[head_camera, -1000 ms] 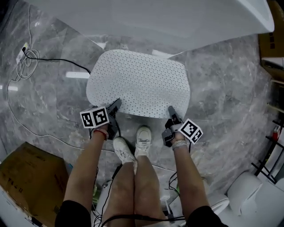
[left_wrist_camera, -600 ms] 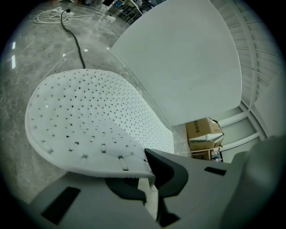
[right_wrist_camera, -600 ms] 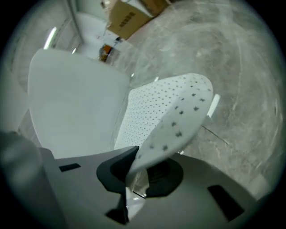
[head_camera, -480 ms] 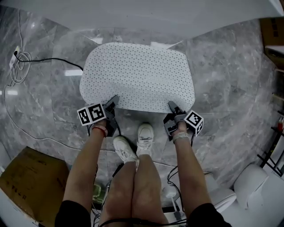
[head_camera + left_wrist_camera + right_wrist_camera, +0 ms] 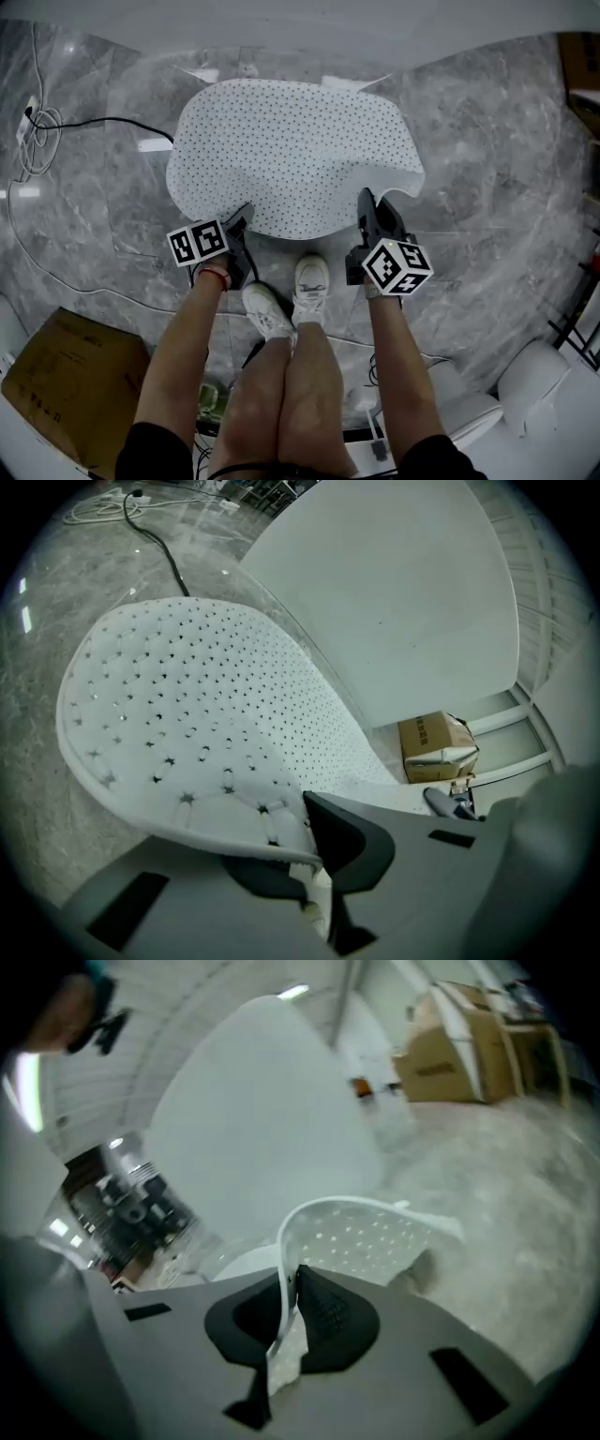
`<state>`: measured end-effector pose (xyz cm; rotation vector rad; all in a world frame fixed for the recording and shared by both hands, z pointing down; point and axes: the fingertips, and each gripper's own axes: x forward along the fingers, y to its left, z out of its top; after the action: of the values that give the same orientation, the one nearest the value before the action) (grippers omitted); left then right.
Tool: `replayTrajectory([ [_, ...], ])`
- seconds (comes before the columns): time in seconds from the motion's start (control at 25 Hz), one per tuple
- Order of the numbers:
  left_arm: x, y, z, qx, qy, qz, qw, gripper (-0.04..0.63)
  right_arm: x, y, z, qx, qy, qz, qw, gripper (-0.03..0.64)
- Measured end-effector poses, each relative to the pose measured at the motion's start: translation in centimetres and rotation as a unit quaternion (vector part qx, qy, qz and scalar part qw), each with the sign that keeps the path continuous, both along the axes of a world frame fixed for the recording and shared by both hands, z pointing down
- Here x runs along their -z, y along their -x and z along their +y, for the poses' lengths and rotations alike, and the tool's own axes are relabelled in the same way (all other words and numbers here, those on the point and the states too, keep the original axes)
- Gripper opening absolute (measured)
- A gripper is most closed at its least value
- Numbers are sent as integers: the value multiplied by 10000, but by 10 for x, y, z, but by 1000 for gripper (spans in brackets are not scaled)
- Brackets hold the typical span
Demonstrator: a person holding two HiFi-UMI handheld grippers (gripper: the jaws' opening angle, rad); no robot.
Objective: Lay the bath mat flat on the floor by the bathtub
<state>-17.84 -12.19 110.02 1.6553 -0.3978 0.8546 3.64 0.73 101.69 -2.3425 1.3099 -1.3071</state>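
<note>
Bath mat (image 5: 291,150): white, perforated, far part on grey marble floor (image 5: 487,187), just before bathtub (image 5: 300,23); near right corner raised, curled.
Left gripper (image 5: 242,214): jaws clamped on near left edge.
Right gripper (image 5: 367,202): jaws clamped on near right edge.
Cardboard box (image 5: 66,375): lower left.
Black cable (image 5: 112,120): far left.

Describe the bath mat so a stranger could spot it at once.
Find the white bathtub across the top of the head view; the bath mat is over the grey marble floor just in front of it. It is a white round-cornered sheet dotted with holes, its near edge pinched by the left gripper and right gripper, unlike the plain cardboard box nearby.
</note>
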Motion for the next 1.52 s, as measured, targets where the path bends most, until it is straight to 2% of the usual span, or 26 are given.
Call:
replayTrajectory([
  [0.08, -2, 0, 2, 44, 13, -47, 10000, 21, 22, 27, -40, 998, -256, 423, 9938, 31],
  [0.12, -2, -1, 3, 55, 12, -58, 10000, 21, 27, 36, -51, 1245, -355, 460, 9905, 32],
  [0.2, -2, -4, 3, 55, 6, -70, 10000, 21, 28, 39, -54, 1263, -434, 333, 9905, 31],
  [0.36, -5, -4, 1, 54, 12, -112, 9999, 21, 2, 13, -9, 352, -116, -30, 9993, 31],
  [0.48, -10, 1, 4, 132, 39, -174, 9998, 21, -21, -1, 35, -209, 194, -206, 9994, 31],
  [0.6, -17, 9, 11, 178, -47, -313, 9993, 21, -36, -5, 67, -601, 437, -336, 9967, 31],
  [0.68, -21, 16, 14, 256, -65, -416, 9988, 21, -47, -6, 89, -1043, 582, -611, 9910, 32],
  [0.8, -18, 17, 14, 307, -96, -365, 9988, 23, -60, 1, 111, -1365, 706, -917, 9839, 32],
  [0.92, -4, 4, 7, -238, -675, -223, 9972, 23, -67, 5, 119, -1681, 766, -1174, 9758, 32],
  [1.0, 4, 2, 1, -454, -1018, -291, 9933, 39, -72, 6, 126, -2004, 810, -1423, 9659, 32],
  [1.04, 7, 3, -5, -287, -1069, -297, 9934, 48, -74, 6, 129, -2132, 840, -1520, 9614, 32],
  [1.12, 11, 10, -21, 619, -960, -188, 9933, 81, -75, 3, 131, -2289, 818, -1626, 9563, 32],
  [1.16, 12, 16, -31, 1123, -918, -160, 9893, 104, -75, 1, 130, -2314, 782, -1654, 9555, 32],
  [1.2, 12, 23, -41, 1486, -958, -194, 9841, 94, -75, 0, 130, -2308, 771, -1678, 9553, 32],
  [1.24, 12, 31, -50, 1689, -1058, -281, 9795, 91, -76, -1, 129, -2281, 798, -1699, 9554, 32],
  [1.36, 10, 57, -72, 1949, -1359, -678, 9690, 70, -82, 0, 132, -2267, 957, -1797, 9524, 32],
  [1.4, 13, 64, -79, 1911, -1538, -783, 9663, 71, -85, 2, 133, -2303, 988, -1840, 9505, 32],
  [1.44, 19, 66, -84, 1692, -1839, -832, 9647, 67, -87, 3, 135, -2333, 1006, -1874, 9489, 32],
  [1.48, 29, 61, -87, 1258, -2256, -823, 9626, 57, -89, 6, 136, -2342, 1020, -1901, 9479, 32],
  [1.52, 41, 51, -87, 675, -2726, -763, 9567, 53, -91, 8, 138, -2330, 1041, -1925, 9475, 32],
])
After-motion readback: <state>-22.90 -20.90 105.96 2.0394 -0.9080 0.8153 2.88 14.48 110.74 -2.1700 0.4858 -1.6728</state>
